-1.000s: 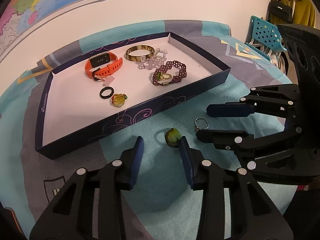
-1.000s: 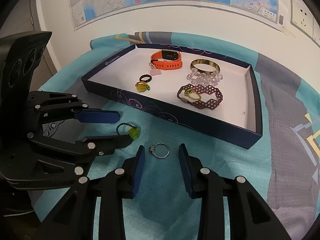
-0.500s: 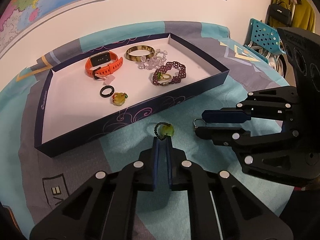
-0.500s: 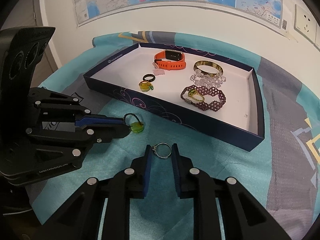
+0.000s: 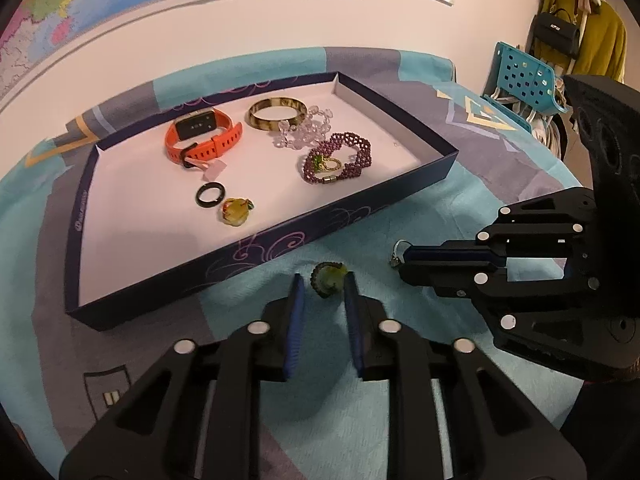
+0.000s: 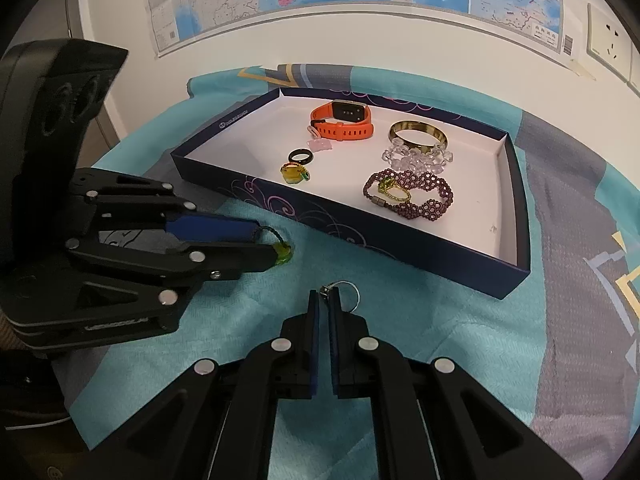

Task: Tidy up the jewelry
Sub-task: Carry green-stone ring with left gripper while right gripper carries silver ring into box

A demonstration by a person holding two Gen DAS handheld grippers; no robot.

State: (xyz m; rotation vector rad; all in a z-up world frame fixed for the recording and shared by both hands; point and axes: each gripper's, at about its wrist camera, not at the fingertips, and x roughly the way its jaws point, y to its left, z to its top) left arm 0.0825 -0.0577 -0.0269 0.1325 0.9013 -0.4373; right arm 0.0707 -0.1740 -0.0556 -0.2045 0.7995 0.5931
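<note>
My right gripper [image 6: 324,300] is clamped on the silver ring [image 6: 345,291] on the teal cloth [image 6: 420,320], just in front of the tray [image 6: 516,264]. My left gripper [image 5: 322,286] has just been opening slightly; the green ring [image 5: 329,278] sits between its fingertips, which look slack around it. The tray holds an orange watch [image 5: 202,138], bangle [image 5: 277,114], and purple bracelet [image 5: 340,156].
</note>
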